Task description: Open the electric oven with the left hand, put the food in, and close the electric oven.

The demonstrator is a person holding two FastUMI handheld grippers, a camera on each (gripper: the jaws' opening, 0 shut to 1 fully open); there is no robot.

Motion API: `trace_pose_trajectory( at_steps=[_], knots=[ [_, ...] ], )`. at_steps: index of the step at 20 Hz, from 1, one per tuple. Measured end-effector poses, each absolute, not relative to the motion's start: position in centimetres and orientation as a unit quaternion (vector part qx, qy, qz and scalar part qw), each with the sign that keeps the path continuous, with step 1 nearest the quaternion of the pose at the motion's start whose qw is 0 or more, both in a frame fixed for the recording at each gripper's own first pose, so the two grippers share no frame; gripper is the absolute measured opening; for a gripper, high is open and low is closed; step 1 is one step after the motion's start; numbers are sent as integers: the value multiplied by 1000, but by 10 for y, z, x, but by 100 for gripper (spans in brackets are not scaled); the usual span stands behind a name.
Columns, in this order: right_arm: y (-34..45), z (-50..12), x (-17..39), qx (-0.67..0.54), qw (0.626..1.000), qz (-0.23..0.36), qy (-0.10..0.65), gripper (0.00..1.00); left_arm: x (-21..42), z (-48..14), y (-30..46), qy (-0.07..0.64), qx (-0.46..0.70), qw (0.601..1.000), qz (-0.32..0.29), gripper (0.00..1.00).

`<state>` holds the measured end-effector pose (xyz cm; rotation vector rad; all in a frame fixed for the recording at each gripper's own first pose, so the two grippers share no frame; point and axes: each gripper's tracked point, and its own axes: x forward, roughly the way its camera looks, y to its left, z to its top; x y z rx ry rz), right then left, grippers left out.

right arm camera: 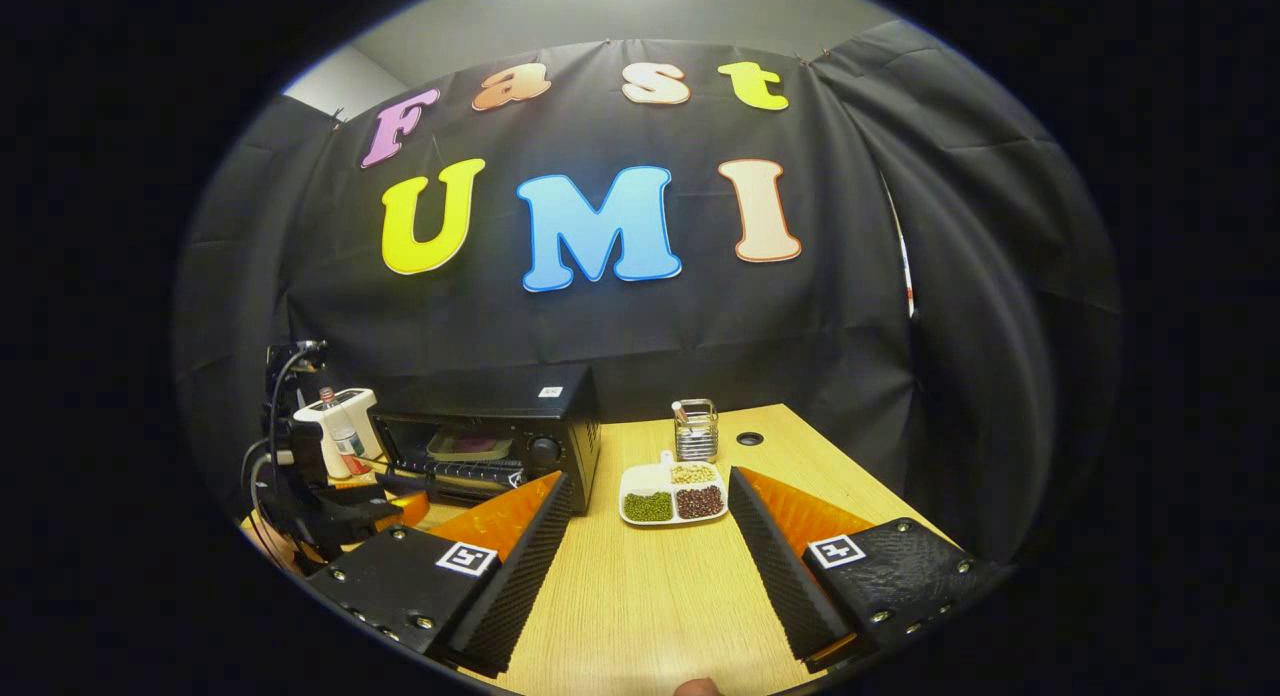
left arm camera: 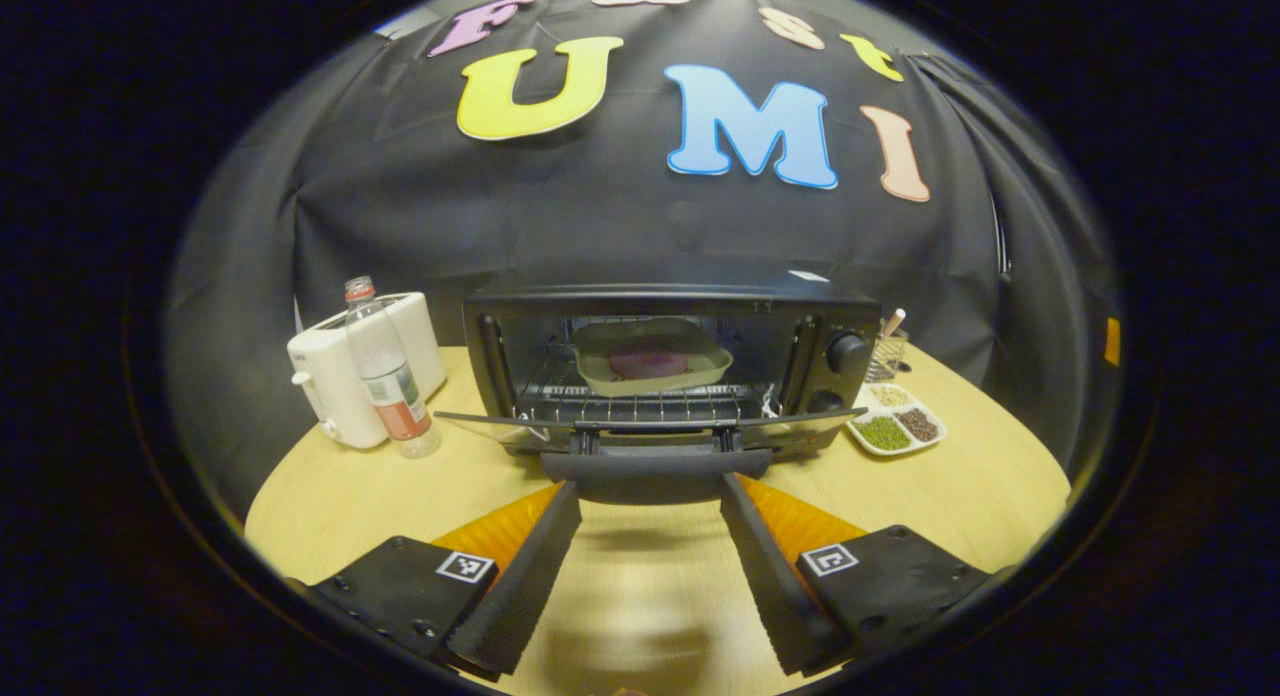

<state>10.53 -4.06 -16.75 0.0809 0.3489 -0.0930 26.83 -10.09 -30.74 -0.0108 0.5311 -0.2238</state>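
A black electric oven stands at the back of the wooden table with its door folded down flat. On the rack inside sits a grey-green tray holding a purple piece of food. My left gripper is open, its fingers on either side of the door's handle without pressing on it. In the right gripper view, the right gripper hangs open and empty over the table, to the right of the oven. The other gripper shows at the far left in front of the oven.
A white toaster and a plastic bottle stand left of the oven. A white divided dish of beans and a wire holder sit to its right. The same dish lies just ahead of the right gripper.
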Motion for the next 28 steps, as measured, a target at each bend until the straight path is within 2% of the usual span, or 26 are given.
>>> trace_pose_trajectory(
  at_steps=[1,2,4,6,9,11,12,13,14,15,16,17,24,26,28],
  knots=[
    [-42,-168,105,43,983,-48,174,98,274,-304,-102,258,-10,960,-109,96],
    [-43,-167,104,46,982,-50,174,98,280,-300,-103,253,-13,961,-108,91],
    [-46,-165,104,49,982,-55,173,98,291,-296,-104,247,-11,963,-107,100],
    [-50,-163,102,48,982,-58,172,98,304,-291,-109,239,-6,965,-110,100],
    [-52,-156,99,48,984,-56,165,98,317,-273,-114,220,-2,969,-109,92],
    [-56,-151,98,44,985,-54,161,98,314,-249,-117,199,-8,974,-107,91],
    [-59,-149,98,41,985,-54,159,98,308,-237,-118,188,-10,976,-107,100],
    [-60,-146,97,41,986,-50,156,98,302,-224,-119,176,-12,978,-108,96],
    [-61,-141,96,43,986,-46,152,97,293,-211,-120,166,-14,980,-108,100],
    [-63,-139,94,44,987,-43,148,97,282,-198,-120,156,-16,982,-107,100],
    [-65,-136,93,43,988,-41,144,97,271,-185,-119,145,-16,984,-105,95],
    [-70,-134,90,40,988,-41,141,97,260,-173,-116,136,-14,985,-102,100],
    [-92,-101,67,29,993,-40,110,97,173,-95,-99,78,-11,994,-74,100],
    [-88,-86,58,38,994,-41,95,97,150,-72,-95,61,-17,995,-79,90],
    [-82,-74,48,40,995,-40,79,97,137,-56,-86,47,-14,996,-77,95]
  ],
)
